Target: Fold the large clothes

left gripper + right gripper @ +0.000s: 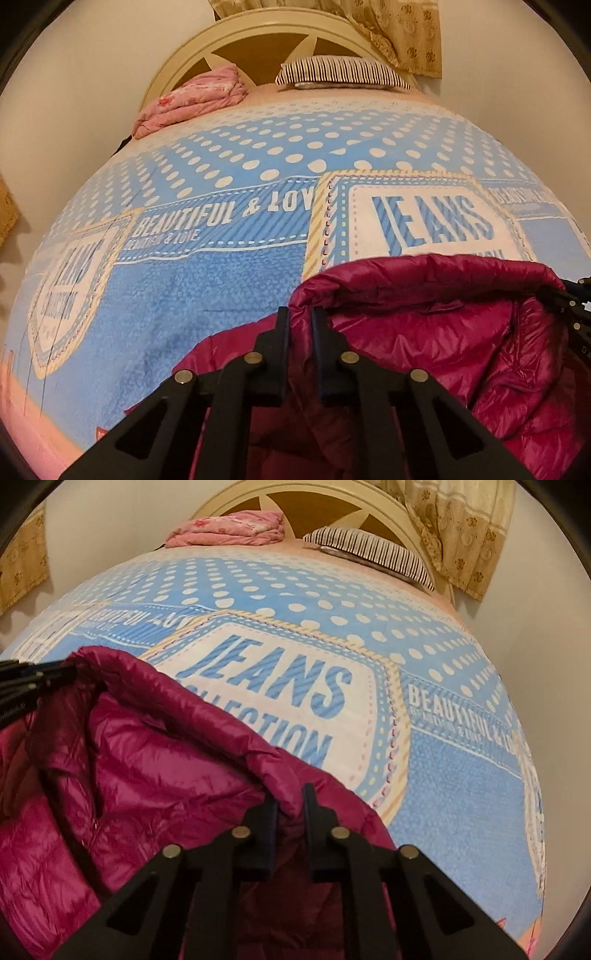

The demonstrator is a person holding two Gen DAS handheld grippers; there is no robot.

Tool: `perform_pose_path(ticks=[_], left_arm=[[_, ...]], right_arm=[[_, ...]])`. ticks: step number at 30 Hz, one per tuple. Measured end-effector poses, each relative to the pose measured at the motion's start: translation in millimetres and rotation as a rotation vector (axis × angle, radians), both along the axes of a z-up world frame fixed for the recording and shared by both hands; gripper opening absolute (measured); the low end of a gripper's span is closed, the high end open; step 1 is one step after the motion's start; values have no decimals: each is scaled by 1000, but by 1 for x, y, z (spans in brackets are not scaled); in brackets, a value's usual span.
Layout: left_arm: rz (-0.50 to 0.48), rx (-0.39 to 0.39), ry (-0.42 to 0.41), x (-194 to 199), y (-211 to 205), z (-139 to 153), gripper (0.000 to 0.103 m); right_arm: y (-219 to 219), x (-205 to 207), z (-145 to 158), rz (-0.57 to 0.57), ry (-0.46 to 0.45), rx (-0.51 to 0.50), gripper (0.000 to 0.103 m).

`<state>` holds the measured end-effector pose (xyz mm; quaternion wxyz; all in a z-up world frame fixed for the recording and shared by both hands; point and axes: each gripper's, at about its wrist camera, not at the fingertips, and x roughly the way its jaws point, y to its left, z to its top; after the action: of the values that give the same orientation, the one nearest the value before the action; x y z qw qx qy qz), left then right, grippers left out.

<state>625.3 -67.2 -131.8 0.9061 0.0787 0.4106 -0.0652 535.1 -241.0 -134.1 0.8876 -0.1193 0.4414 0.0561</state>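
Right, both grippers are clamped on the shiny magenta quilted down jacket (424, 325), one at each end of the same puffy edge. Left gripper (300, 314) sits lower centre of the left wrist view, its fingers (282, 332) nearly pressed together with a thin pinch of jacket rim between them. Right gripper (291, 792) does the same in the right wrist view, lower centre, fingers (271, 812) pinching the rolled edge. Each gripper also shows at the side edge of the other's view, so they hold the same hem, well apart.

Jacket lies on the bed with the blue polka-dot "JEANS" printed blanket (221, 280), filling the lower part of both frames; inner lining faces up, edge curled over. Two-point grip at the ends of one edge makes sense: it keeps the hem taut and level so the panel can be carried over as one sheet instead of bunching.

My read: grasp done, fold not yet started. Slippery shell plus thin pinch means slip risk on lift.

Far end of the bed, top of frame: folded pink floral quilt (192, 99) and striped black-and-white pillow (343, 72) against the cream headboard (258, 29), clear of the work.
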Motion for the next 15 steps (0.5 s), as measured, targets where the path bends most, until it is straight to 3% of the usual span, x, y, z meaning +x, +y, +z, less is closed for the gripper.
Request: perform_pose_path(ticks=[8,15], left_arm=[[-24,48,-9,-32,6,-23,7],[-19,84,-19,-38,4,-38,8]], right_arm=[[-5,-21,-8,7,-2,-16,9],[0,-31,-33,16,11,-73,9]])
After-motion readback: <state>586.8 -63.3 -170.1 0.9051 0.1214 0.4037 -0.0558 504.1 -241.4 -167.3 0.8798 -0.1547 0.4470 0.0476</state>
